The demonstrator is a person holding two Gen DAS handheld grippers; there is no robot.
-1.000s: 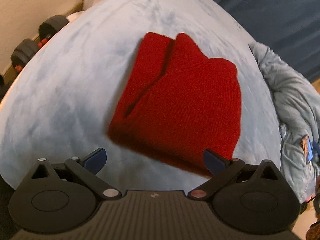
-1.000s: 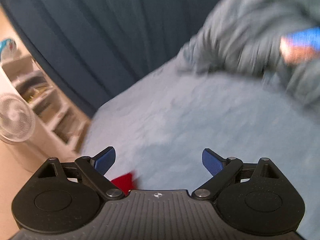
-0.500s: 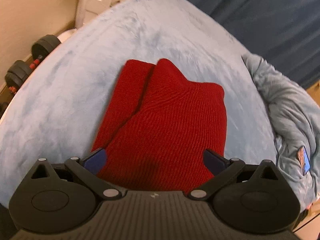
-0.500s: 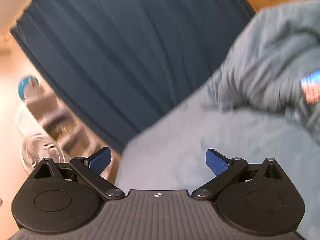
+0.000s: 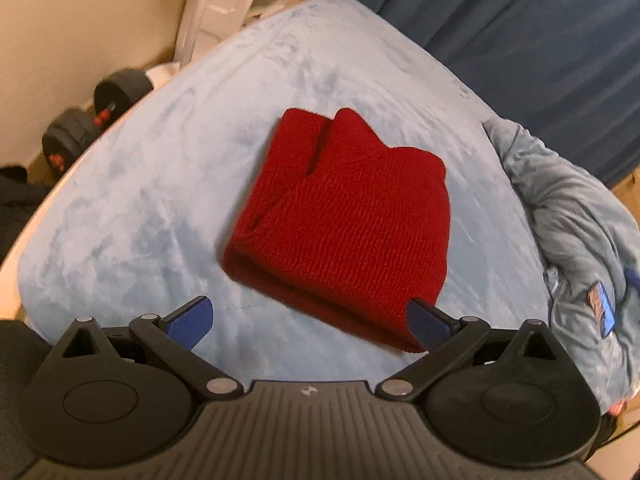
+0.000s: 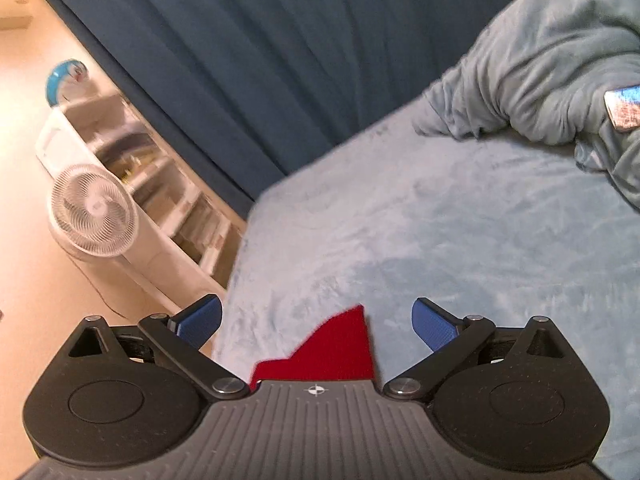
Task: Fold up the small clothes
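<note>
A red knit hat [image 5: 344,224] lies folded flat on the light blue bed cover [image 5: 160,184]. My left gripper [image 5: 308,320] is open and empty just short of the hat's near edge; its right fingertip [image 5: 428,320] overlaps the hat's near corner. My right gripper [image 6: 316,322] is open and empty above the bed. A corner of the red hat [image 6: 332,352] shows just in front of its body, between the fingers; the rest of the hat is hidden in the right wrist view.
A crumpled grey-blue blanket [image 5: 568,232] with a phone [image 5: 600,308] on it lies at the bed's right side; it also shows in the right wrist view [image 6: 536,64]. Dumbbells [image 5: 92,120] sit on the floor left. A white fan [image 6: 92,210], shelf unit and dark blue curtain [image 6: 280,60] stand beyond the bed.
My left gripper has pulled back from the hat, which half a second ago lay between its fingers. My right gripper has tipped down, and the hat's corner has come into its view.
</note>
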